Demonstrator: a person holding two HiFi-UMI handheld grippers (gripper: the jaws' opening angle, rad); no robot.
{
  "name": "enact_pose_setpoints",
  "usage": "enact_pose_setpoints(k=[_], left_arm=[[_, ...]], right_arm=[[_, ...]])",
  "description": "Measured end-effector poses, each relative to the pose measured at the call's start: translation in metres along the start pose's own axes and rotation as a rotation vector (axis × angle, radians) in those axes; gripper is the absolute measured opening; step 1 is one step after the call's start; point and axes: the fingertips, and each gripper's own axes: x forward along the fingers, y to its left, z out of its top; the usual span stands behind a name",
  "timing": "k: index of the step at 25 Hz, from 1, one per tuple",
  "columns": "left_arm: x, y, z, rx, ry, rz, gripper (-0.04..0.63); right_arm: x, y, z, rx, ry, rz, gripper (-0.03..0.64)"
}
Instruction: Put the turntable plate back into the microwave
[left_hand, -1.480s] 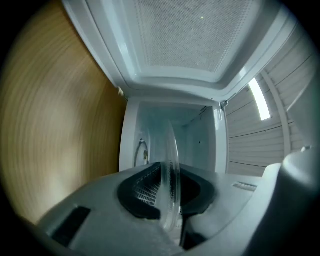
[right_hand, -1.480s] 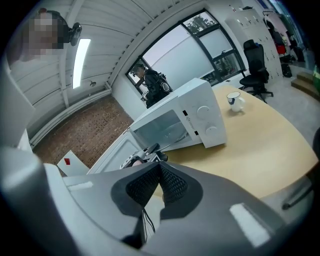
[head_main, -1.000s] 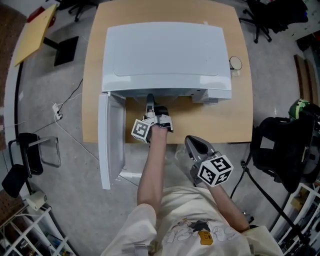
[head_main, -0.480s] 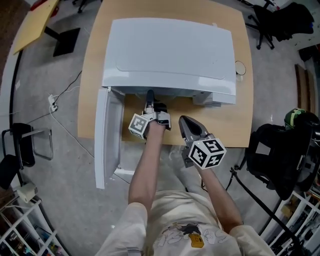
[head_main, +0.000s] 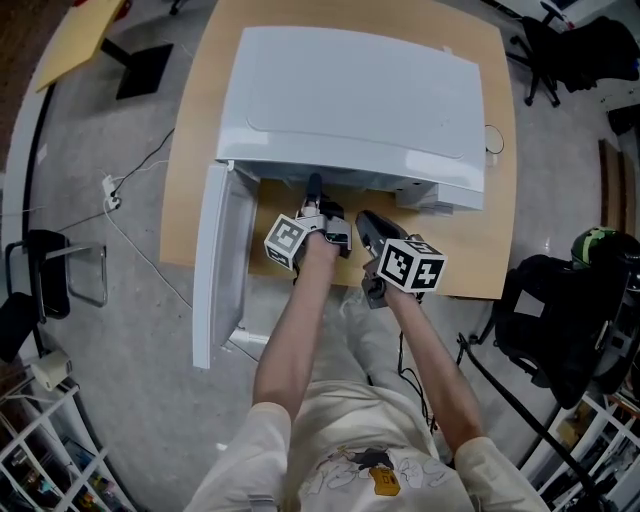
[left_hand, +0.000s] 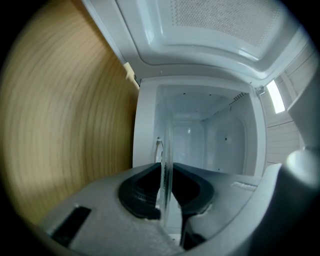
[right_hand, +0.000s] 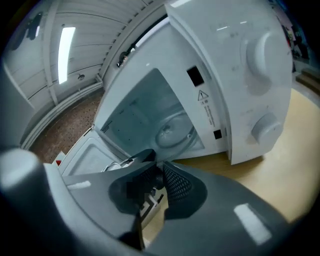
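Plate (left_hand: 165, 150) is pinched edge-on in the left gripper (head_main: 315, 190), poking into the mouth of the microwave (head_main: 350, 100). Table (head_main: 190, 180) has the microwave toward its back edge, with the door (head_main: 215, 270) swung out past the front edge. Right gripper (right_hand: 159, 166) (empty) hovers over the front edge, and its jaws have just been opening, only a sliver apart.

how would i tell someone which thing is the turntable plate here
Find the white microwave on the wooden table, door swung open. At its mouth the left gripper grips the turntable plate. It is the only clear glass disc, seen edge-on.
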Motion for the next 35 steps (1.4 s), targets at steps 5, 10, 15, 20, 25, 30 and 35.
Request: enact_pose_setpoints(k=[5, 10, 15, 20, 25, 30, 35], left_arm=[[0.001, -0.002, -0.003, -0.006, 0.031, 0.036, 0.047], [0.0, 0.0, -0.005, 0.0, 0.07, 0.064, 0.034], [0.001, -0.002, -0.003, -0.004, 0.077, 0.049, 0.033], [0.001, -0.006, -0.007, -0.007, 0.11, 0.007, 0.056], [-0.015, -0.014, -0.019, -0.022, 0.175, -0.027, 0.115], [-0.039, -0.013, -0.012, -0.012, 0.156, -0.016, 0.059], [-0.04, -0.011, -0.011, -0.034, 0.143, -0.008, 0.032]], right_arm=[[0.036, -0.026, 0.0, 0.248, 0.023, 0.027, 0.064], [0.058, -0.028, 0.003, 0.484, 0.029, 0.127, 0.108], [0.07, -0.028, 0.005, 0.535, 0.03, 0.139, 0.116], [0.068, -0.026, 0.013, 0.56, -0.036, 0.15, 0.063], [0.065, -0.029, 0.018, 0.55, -0.05, 0.128, 0.06], [0.063, -0.026, 0.024, 0.524, -0.059, 0.115, 0.063], [0.061, -0.026, 0.024, 0.473, -0.07, 0.093, 0.071]])
